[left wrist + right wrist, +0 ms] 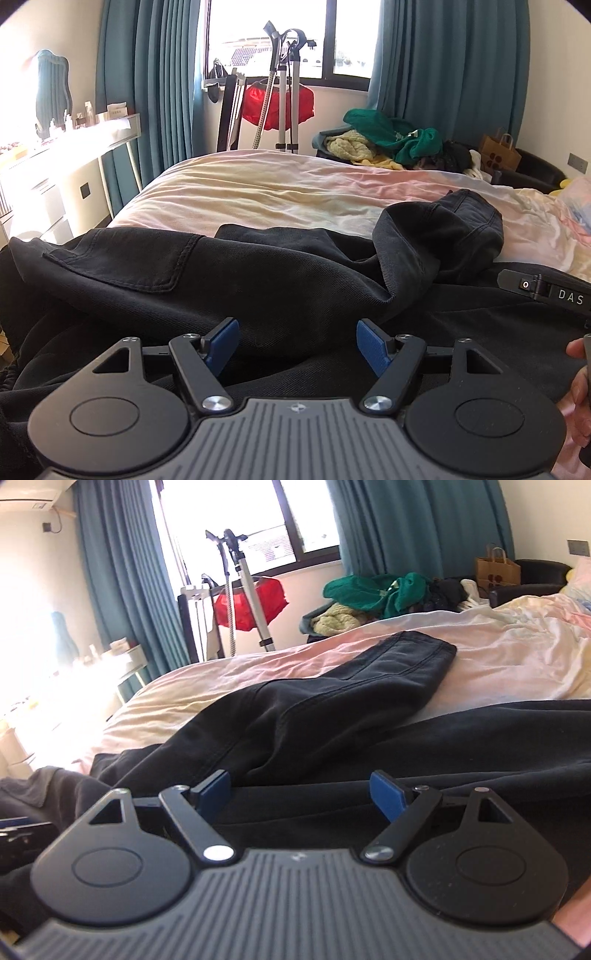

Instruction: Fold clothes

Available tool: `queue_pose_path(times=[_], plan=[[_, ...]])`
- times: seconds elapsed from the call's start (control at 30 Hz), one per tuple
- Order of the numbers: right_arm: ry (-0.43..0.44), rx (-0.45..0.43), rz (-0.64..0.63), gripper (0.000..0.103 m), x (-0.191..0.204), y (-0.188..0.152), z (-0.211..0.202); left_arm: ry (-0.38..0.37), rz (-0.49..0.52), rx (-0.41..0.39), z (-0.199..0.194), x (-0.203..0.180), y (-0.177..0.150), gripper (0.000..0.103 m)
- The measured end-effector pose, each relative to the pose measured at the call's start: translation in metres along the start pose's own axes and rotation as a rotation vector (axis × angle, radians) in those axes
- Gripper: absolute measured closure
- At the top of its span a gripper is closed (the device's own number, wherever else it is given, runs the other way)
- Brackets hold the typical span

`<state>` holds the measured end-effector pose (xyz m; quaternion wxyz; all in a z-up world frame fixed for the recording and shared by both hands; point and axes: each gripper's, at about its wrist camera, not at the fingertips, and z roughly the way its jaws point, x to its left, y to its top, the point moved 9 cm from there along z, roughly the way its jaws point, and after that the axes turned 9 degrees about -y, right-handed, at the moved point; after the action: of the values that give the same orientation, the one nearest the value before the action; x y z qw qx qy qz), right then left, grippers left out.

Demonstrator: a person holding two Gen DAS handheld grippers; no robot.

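Observation:
A pair of black trousers (258, 280) lies crumpled across the near part of the bed (266, 188), with a patch pocket (122, 266) facing up on the left and one leg end (454, 225) bunched up at the right. In the right wrist view the trousers (332, 716) stretch away with a hemmed leg end (413, 653) lying on the sheet (498, 653). My left gripper (297, 341) is open, low over the black cloth, holding nothing. My right gripper (300, 794) is open too, just above the cloth, empty.
The other gripper's body (546, 291) and a hand (580, 384) sit at the right edge of the left view. A pile of green and yellow clothes (388, 140) lies beyond the bed. A stand with a red garment (280, 103), a dressing table (74, 144) and a paper bag (498, 151) stand around.

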<state>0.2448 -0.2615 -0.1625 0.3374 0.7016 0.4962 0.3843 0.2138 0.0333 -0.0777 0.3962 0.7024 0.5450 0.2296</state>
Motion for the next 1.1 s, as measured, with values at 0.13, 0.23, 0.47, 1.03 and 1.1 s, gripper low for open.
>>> queue_pose_path(times=[0.13,0.23,0.47,1.03,1.1], plan=[[0.125,0.112,-0.013,0.019,0.049,-0.006,0.006,-0.007,-0.060,0.018,0.005,0.021,-0.002,0.030],[0.273,0.246,0.078,0.022,0.077,-0.012,0.012,-0.018,-0.104,0.008,-0.001,0.035,0.003,0.030],[0.356,0.409,0.155,0.026,0.126,-0.019,0.029,0.067,-0.124,-0.012,-0.023,0.067,0.016,0.030],[0.191,0.226,0.132,0.095,0.213,0.103,0.120,0.032,-0.221,-0.121,-0.071,0.077,0.028,0.029],[0.167,0.234,0.140,0.096,0.222,0.116,0.153,0.039,-0.228,-0.108,-0.062,0.078,0.025,0.029]])
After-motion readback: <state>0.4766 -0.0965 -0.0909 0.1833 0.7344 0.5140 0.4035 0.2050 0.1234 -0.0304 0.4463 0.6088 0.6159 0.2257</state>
